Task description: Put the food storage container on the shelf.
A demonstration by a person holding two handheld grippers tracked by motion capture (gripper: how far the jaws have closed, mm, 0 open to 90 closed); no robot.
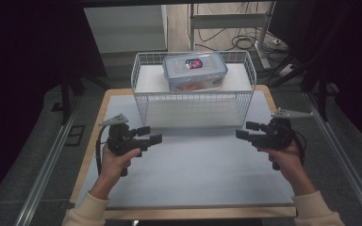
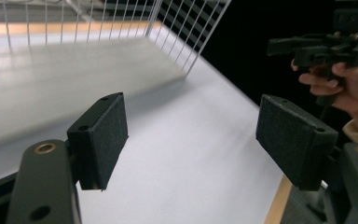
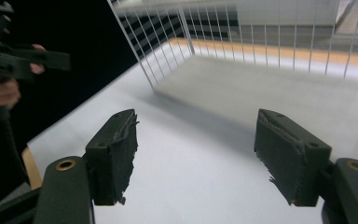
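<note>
- The clear plastic food box with a blue-rimmed clip lid [image 1: 195, 71] sits inside the white wire basket [image 1: 193, 101], on the raised white shelf along the basket's far side, well apart from both hands.
- From the tongs it lies ahead and higher up, close to the middle line between them. Its long axis runs left to right across the tabletop [image 1: 188, 165], parallel to the basket's front wall.
- Neither hand is clearly nearer. The left tongs [image 1: 152, 135] and the right tongs [image 1: 246, 131] hover over the pale tabletop just in front of the basket, each pointing inward toward the other, with the box about midway beyond them.
- My guess is that the coming reach has to go up and over the front wire wall, one hand to each short end of the box.
- Left tongs: spread wide in the left gripper view [image 2: 191, 135], nothing between the black pads, touching nothing; just bare tabletop under them.
- Right tongs: also parted with a broad gap in the right gripper view [image 3: 196, 154], empty and clear of basket and tabletop. One pad [image 3: 116, 151] looks frayed along its edge.
</note>
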